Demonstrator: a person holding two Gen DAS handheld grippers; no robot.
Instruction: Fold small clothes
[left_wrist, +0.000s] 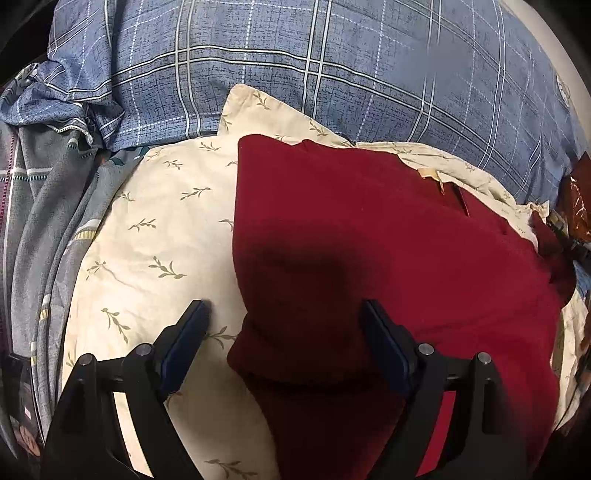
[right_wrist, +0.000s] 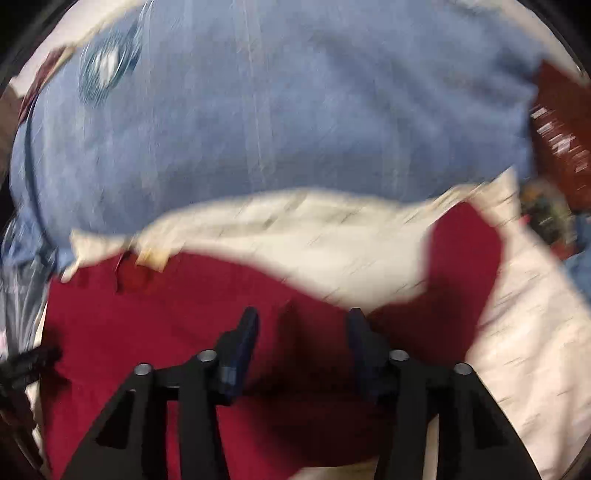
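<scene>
On the cream leaf-print pillow (left_wrist: 155, 229) atop the bed lies the dark red knit garment (left_wrist: 369, 240), soft, limp and light, best pinched at a hem corner; left claw (left_wrist: 284, 310) gapes wide, right claw (right_wrist: 303, 317) half-open, both empty.

Each gripper, left gripper (left_wrist: 284, 308) and right gripper (right_wrist: 301, 315), has matte black angular arms, round silver screw heads at the joints, and dark blue pads (left_wrist: 186, 339).
</scene>
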